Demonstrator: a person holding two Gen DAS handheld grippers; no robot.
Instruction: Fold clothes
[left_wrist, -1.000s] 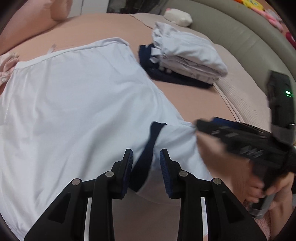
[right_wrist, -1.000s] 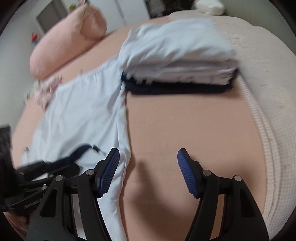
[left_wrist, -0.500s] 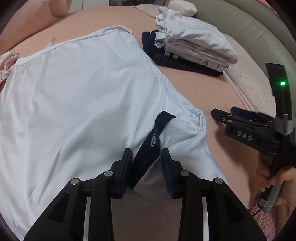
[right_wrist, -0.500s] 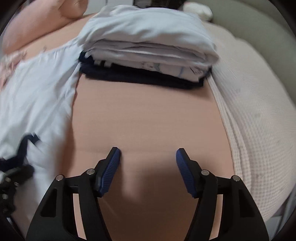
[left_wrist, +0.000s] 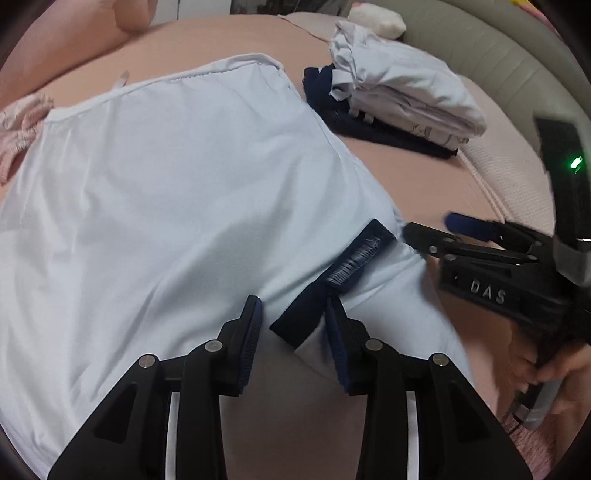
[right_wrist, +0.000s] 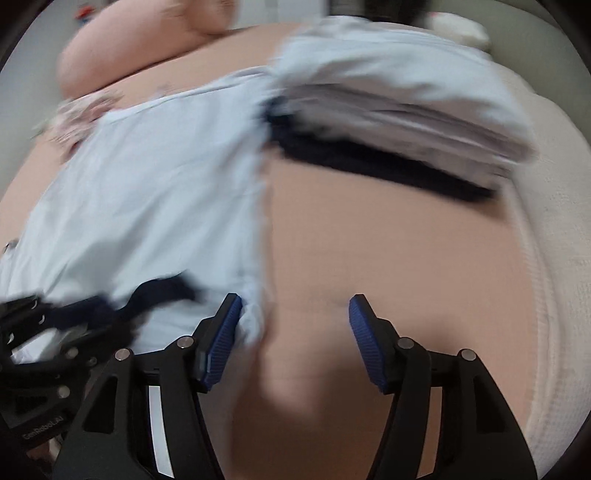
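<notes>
step: sleeve fold | light-blue T-shirt (left_wrist: 177, 206) lay flat on bed (left_wrist: 424, 184) | left gripper (left_wrist: 295, 317) opening, navy cuff (left_wrist: 306, 317) loose between fingers | right gripper (right_wrist: 295, 325) opening, empty, at shirt's side edge

Both wrist views: steeply down, close | shared – shirt (left_wrist: 177, 206) (and folded stack (right_wrist: 406, 96))

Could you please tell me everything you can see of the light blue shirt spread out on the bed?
The light blue shirt is thin, smooth fabric with a navy collar bearing a white-printed label. It lies spread flat on the pink bed, lightly wrinkled, hem at the far side. The left gripper straddles the collar, jaws opening. The right gripper has its left pad at the shirt's side edge. The folded pile sits just beyond one far corner.
</notes>
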